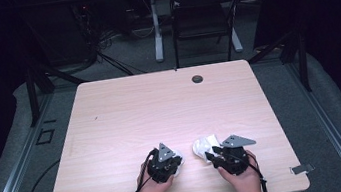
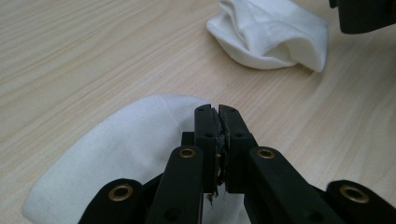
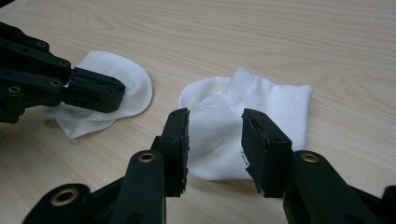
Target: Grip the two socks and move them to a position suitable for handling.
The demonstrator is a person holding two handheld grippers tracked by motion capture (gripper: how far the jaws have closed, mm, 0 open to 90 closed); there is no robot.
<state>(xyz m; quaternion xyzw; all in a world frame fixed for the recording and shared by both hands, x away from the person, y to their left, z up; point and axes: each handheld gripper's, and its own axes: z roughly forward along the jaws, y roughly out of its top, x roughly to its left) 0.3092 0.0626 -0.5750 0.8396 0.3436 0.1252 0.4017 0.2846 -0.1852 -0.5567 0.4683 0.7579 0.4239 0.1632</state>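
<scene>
- Two white socks lie on the near part of a pale wood-grain counter (image 1: 124,107), a little apart from each other, one before each hand.
- The left sock (image 2: 126,149) lies flat; the left tongs (image 2: 218,114) are clenched over it, jaws pressed together, and whether cloth is pinched between the pads cannot be told.
- The right sock (image 3: 261,112), rumpled with its ribbed cuff up, lies under the right tongs (image 3: 215,126), whose jaws stand released above the cloth, one on each side.
- A round dark grommet (image 1: 197,79) sits near the counter's far edge.
- Beyond it stands a black chair (image 1: 200,18) on a grey floor.
</scene>
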